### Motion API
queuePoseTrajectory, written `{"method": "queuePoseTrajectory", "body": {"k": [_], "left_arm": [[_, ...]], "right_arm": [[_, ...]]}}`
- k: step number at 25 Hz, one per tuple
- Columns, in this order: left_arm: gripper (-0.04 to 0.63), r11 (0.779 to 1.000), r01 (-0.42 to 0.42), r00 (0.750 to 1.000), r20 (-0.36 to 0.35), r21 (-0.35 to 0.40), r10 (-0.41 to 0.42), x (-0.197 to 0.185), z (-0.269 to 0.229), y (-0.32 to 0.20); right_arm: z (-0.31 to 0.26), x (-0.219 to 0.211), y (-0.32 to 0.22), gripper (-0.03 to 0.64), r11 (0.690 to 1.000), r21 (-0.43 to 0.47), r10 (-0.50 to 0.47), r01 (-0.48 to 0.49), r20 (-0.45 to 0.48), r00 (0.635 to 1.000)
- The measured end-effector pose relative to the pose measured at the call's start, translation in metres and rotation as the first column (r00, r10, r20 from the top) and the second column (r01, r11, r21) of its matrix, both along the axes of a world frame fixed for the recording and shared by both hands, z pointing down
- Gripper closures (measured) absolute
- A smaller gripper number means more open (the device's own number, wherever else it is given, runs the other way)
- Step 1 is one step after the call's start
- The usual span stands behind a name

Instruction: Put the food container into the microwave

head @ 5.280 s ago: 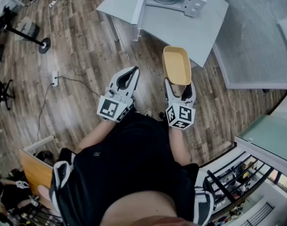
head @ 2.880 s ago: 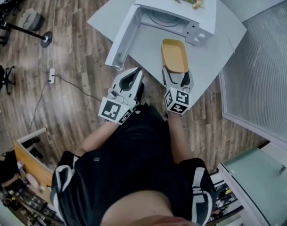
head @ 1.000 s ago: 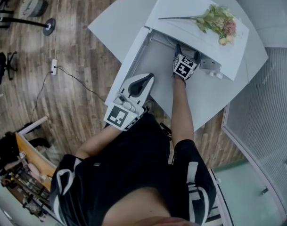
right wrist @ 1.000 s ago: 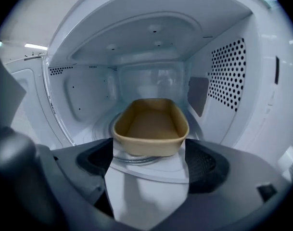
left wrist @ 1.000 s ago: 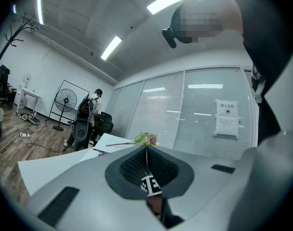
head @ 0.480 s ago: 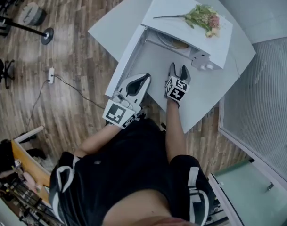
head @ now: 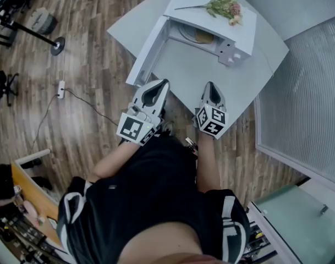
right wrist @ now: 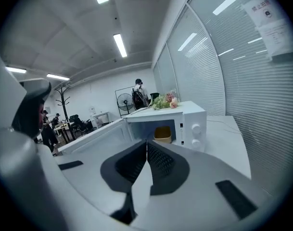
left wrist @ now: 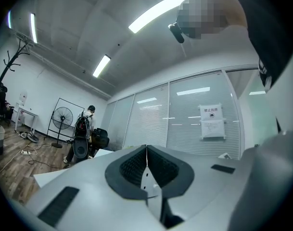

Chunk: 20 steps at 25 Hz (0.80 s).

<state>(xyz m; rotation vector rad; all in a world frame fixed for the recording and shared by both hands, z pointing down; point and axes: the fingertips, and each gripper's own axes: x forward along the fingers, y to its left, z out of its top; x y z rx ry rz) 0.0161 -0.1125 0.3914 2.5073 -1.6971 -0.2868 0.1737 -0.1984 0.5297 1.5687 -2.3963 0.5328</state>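
I stand on a brown wood floor [head: 90, 65]. A white bench [head: 239, 87] is in front of me. On my right is a long glass wall with white blinds [right wrist: 218, 76]. A paper sign [left wrist: 212, 121] is stuck on the glass. Long lights [right wrist: 120, 44] shine on the grey ceiling. Far off, by a white wall, are a round fan [left wrist: 63, 117] and a black coat stand [left wrist: 6, 67]. A white plug strip [head: 61, 88] lies on the floor to my left.
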Motion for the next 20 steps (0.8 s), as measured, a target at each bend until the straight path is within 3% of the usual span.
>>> {"method": "queuePoseTrajectory", "body": {"k": [6,10,20], "left_arm": [[0.572,1.000,-0.019,1.000,0.010,0.011,0.018,-0.008,-0.006,0.030],[0.572,0.999,-0.039,0.999,0.003,-0.001,0.039,-0.021,-0.001,0.034],[0.572,0.994,-0.106,0.994,-0.015,0.022,0.107,-0.032,-0.007,0.038]], "right_arm": [[-0.052,-0.006,0.045,0.591,0.997,0.079,-0.012,0.008,0.053,0.999],[-0.074,-0.020,0.066,0.592,0.992,0.118,-0.035,0.031,0.040,0.999],[-0.082,-0.046,0.105,0.592,0.994,0.105,-0.021,0.014,0.065,0.998]]}}
